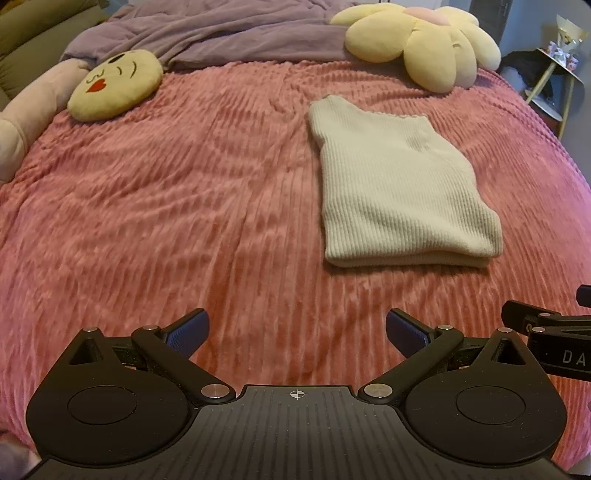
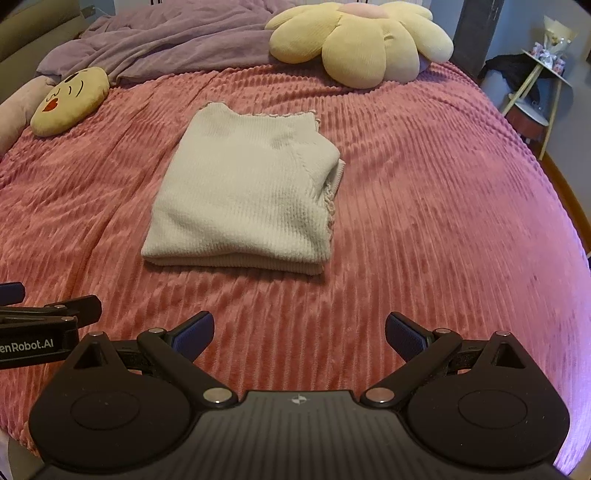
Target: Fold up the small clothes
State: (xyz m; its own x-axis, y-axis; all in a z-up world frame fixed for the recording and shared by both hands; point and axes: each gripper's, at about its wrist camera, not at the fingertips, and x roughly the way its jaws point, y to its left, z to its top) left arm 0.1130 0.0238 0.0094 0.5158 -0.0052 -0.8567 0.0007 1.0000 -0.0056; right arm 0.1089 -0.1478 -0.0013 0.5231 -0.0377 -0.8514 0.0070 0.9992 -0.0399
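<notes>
A cream ribbed knit garment (image 1: 399, 184) lies folded into a rectangle on the pink ribbed bedspread (image 1: 184, 206). It also shows in the right wrist view (image 2: 247, 195), with its folded edge toward me. My left gripper (image 1: 297, 330) is open and empty, held above the bedspread short of the garment and to its left. My right gripper (image 2: 299, 332) is open and empty, short of the garment and slightly to its right. Each gripper's side shows at the edge of the other's view.
A yellow kissing-face pillow (image 1: 114, 85) lies at the far left. A yellow flower cushion (image 1: 424, 48) sits at the far right. A purple blanket (image 1: 221, 33) lies bunched along the far side. A small side table (image 2: 535, 85) stands past the bed's right edge.
</notes>
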